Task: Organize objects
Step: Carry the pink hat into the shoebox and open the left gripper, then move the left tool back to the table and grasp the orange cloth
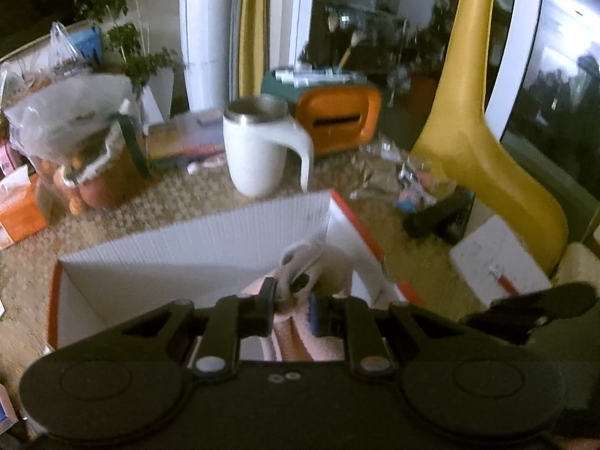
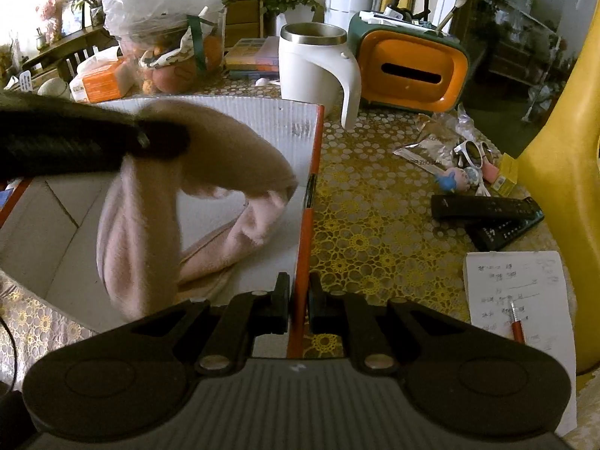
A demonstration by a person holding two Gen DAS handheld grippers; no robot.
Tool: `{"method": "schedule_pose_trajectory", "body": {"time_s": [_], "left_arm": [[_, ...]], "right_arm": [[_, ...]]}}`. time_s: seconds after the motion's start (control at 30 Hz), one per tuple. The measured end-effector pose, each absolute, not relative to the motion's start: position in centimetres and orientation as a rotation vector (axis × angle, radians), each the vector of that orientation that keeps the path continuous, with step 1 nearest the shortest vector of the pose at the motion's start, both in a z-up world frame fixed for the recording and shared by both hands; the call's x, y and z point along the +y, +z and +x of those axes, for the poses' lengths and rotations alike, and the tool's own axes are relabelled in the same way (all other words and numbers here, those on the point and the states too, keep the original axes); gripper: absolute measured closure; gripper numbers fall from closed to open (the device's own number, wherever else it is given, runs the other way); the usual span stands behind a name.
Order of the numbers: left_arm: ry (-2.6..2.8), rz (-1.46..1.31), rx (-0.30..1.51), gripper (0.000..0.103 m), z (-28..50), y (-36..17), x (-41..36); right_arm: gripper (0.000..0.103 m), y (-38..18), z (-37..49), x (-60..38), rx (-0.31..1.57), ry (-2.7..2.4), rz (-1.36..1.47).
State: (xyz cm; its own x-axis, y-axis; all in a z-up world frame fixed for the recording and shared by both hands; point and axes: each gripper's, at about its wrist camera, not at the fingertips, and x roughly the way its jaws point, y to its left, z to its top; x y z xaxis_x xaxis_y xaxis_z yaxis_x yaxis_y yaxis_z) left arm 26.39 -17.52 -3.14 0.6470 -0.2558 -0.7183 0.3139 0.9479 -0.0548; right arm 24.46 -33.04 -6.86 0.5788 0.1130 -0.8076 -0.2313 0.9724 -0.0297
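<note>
A white corrugated box [image 1: 195, 240] with orange edges stands open on the table. My left gripper [image 1: 292, 302] is shut on a pink fluffy garment [image 1: 322, 266] and holds it over the box's inside. In the right wrist view the same garment [image 2: 146, 232] hangs from the left gripper [image 2: 157, 142] down into the box [image 2: 262, 127], its lower part resting on the box floor. My right gripper [image 2: 299, 300] is shut on the box's orange right wall [image 2: 305, 232], one finger inside and one outside.
Behind the box stand a white mug [image 2: 315, 63], an orange and green tissue holder [image 2: 412, 71] and a bag of fruit [image 2: 168, 48]. To the right lie sunglasses [image 2: 472, 150], two remotes [image 2: 487, 213], a notepad with a pen [image 2: 517, 292] and a yellow chair [image 2: 562, 187].
</note>
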Motion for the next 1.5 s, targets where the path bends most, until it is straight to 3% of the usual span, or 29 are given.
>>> {"method": "schedule_pose_trajectory", "body": {"time_s": [0.47,0.67,0.83,1.5], "left_arm": [[-0.349,0.136,0.993,0.085,28.6,-7.6,-19.1],[-0.341,0.150,1.002,0.072,28.4,-7.7,-18.9],[-0.338,0.163,0.999,0.045,28.1,-7.6,-18.6],[-0.225,0.106,0.831,0.031,22.8,-0.1,-8.3]], "right_arm": [[0.093,-6.8,24.5,-33.1,0.933,0.209,-0.134],[0.094,-6.8,24.4,-33.0,0.934,0.209,-0.134],[0.094,-6.8,24.4,-33.0,0.934,0.208,-0.136],[0.094,-6.8,24.3,-32.8,0.936,0.208,-0.149]]}}
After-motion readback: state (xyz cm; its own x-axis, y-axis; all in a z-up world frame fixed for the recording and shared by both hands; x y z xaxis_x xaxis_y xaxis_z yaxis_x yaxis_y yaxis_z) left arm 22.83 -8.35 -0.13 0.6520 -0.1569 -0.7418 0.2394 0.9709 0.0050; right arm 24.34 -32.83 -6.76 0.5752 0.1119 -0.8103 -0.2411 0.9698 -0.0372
